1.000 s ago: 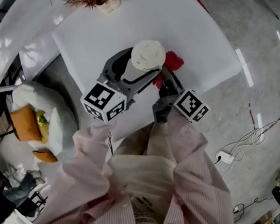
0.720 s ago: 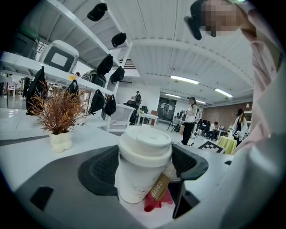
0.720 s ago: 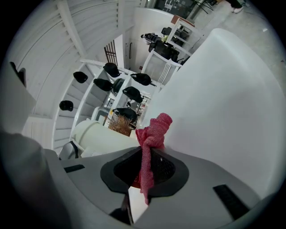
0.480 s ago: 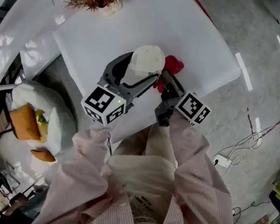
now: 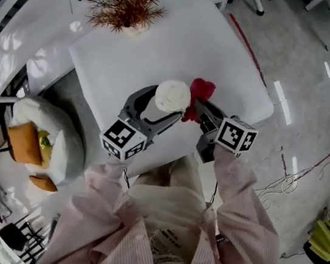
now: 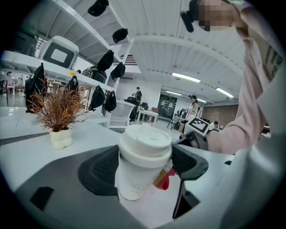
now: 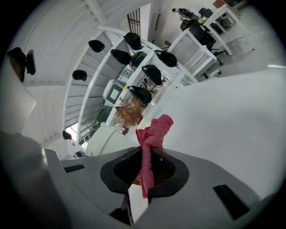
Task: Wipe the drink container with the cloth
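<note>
left gripper is clamping the white lidded cup. both black pads are pressing on its sides just under the lid, cup standing upright btwn the jaws. cup base is showing down at the white table surface in left gripper view; can't tell if it's resting there or just off it. in head view the cup is sitting near the table's near edge, in front of the person.

right gripper is pinching the red cloth. jaws are pressing together on it, w/ a bunched end sticking out past the tips and a strip hanging back btwn the pads. in head view the cloth is sitting just beside the cup's right side, up by the lid; contact w/ the cup, can't tell. left gripper view is showing a bit of red low behind the cup on the same side, w/ the right gripper's tip next to it.

marker cubes: left one is hanging over the table's near edge, right one is sitting just ahead of the pink sleeve.

bg: dried plant in a small white pot is standing at the table's far end, well apart from the cup.
</note>
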Demonstrator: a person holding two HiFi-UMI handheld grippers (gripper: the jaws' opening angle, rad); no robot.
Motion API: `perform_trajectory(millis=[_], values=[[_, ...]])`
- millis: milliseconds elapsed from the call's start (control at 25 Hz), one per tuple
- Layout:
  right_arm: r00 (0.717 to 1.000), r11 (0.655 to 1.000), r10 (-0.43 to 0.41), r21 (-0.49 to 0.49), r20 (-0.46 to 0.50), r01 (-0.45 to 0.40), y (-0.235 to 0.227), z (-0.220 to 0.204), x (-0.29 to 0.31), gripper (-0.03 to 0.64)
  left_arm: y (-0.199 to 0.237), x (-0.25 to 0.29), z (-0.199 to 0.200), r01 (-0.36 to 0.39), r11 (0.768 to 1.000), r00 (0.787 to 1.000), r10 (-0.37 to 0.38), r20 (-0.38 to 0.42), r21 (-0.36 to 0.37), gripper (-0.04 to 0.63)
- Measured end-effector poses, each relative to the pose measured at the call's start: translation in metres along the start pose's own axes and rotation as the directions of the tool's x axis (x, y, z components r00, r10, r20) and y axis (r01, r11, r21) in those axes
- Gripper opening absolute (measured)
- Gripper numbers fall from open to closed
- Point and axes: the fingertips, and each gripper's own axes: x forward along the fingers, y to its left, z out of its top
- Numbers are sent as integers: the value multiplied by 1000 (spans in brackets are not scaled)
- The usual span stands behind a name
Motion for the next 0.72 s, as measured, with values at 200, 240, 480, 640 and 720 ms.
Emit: perform_trajectory(millis=[200,240,480,640,720], values=[[989,986,53,-148,-136,-73,17,31,5,42,-1,1,1,-1,1000,1000,1,-10,-7,370],[984,981,68,-168,-164,-96,21,35,8,43,0,0,1,-2,1000,1000,2,-9,-7,370],[919,949,197,-170,-340,-266,46,53,24,43,1,0,0,-3,1000,1000,3,-6,-4,370],[853,927,277,-111,-442,-358,64,63,34,43,0,0,-2,-7,1000,1000,7,-12,-10,370],[805,914,318,-64,-501,-401,71,65,39,43,0,0,-3,-6,1000,1000,6,-8,-8,370]])
